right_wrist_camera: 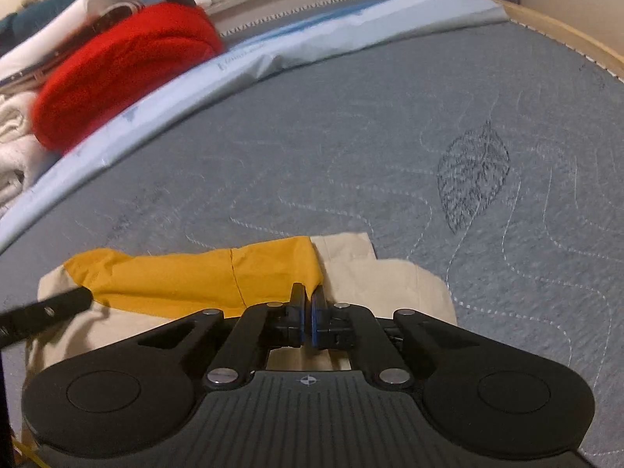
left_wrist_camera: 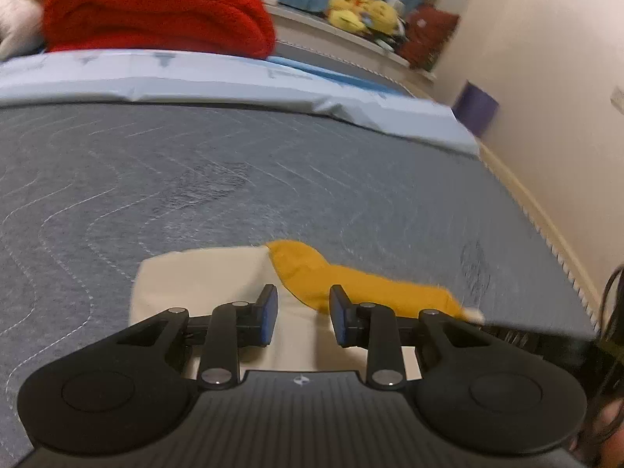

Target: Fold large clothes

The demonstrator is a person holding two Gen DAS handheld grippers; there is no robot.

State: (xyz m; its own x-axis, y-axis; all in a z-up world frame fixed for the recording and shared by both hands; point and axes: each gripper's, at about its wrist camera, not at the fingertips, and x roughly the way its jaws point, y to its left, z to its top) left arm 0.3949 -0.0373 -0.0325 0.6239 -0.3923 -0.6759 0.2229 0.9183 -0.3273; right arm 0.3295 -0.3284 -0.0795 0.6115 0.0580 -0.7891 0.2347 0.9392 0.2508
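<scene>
Down at the near edge of the grey quilted mattress (right_wrist_camera: 351,148), a cream garment (right_wrist_camera: 413,288) is lying flat, with a mustard-yellow part (right_wrist_camera: 195,277) draped across its top. From the left wrist view the same cream garment (left_wrist_camera: 202,280) is showing with the yellow part (left_wrist_camera: 335,280) trailing off to the right. The right gripper (right_wrist_camera: 307,312) is sitting low over the cloth with its jaws pressed together right at the yellow edge; whether fabric is actually pinched between them is not clear. The left gripper (left_wrist_camera: 303,312) is hovering over the cream cloth with its jaws standing well apart and nothing between them. Its black body is also poking into the right wrist view at the left edge. Farther back, a pale blue sheet (right_wrist_camera: 273,54) is lying along the mattress, and a red folded knit (right_wrist_camera: 124,66) is resting on it beside white clothes (right_wrist_camera: 15,144). Yellow plush toys (left_wrist_camera: 362,7) are sitting on a ledge by the wall.
</scene>
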